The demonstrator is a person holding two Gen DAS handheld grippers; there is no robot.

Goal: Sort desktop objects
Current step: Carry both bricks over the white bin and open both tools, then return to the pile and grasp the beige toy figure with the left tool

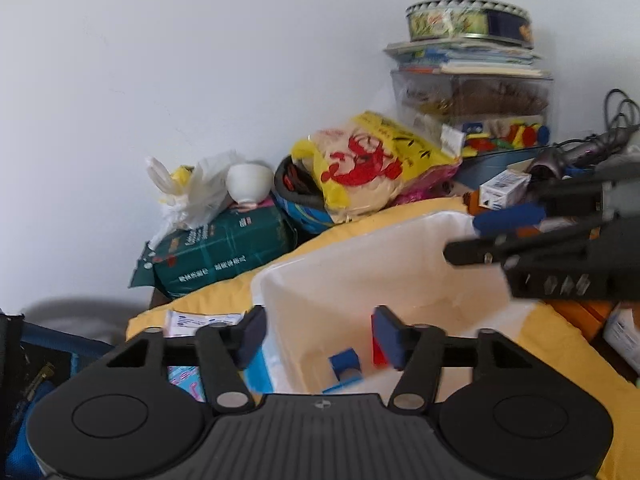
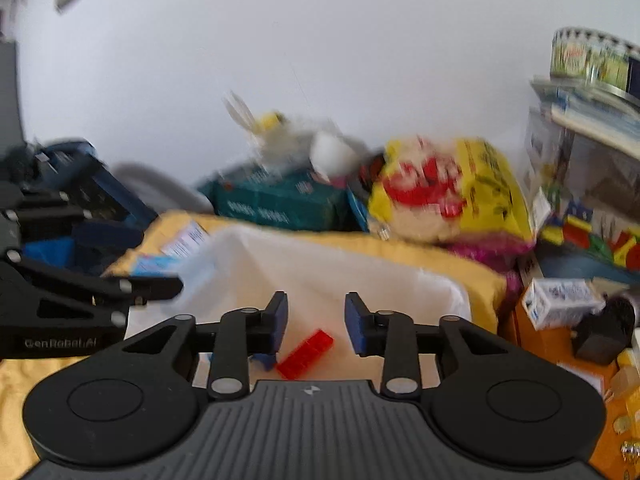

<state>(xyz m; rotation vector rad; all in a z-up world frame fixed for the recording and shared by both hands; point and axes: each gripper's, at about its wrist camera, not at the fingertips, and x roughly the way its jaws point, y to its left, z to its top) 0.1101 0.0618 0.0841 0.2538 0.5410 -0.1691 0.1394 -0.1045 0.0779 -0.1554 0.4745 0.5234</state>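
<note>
At the bottom centre of the right wrist view, the right gripper (image 2: pixel 316 322) hangs spread and empty over the white bin (image 2: pixel 448 286), a red block (image 2: pixel 306 354) lying inside below it. The left gripper (image 1: pixel 318 334), low in its own frame, is likewise spread and holds nothing, straddling the bin's near-left rim, probably to steady it. 1 blue block (image 1: pixel 344 362) sits inside too. Upper right, a yellow bag (image 2: pixel 452 188) and a small white carton (image 2: pixel 560 300) likely await sorting.
</note>
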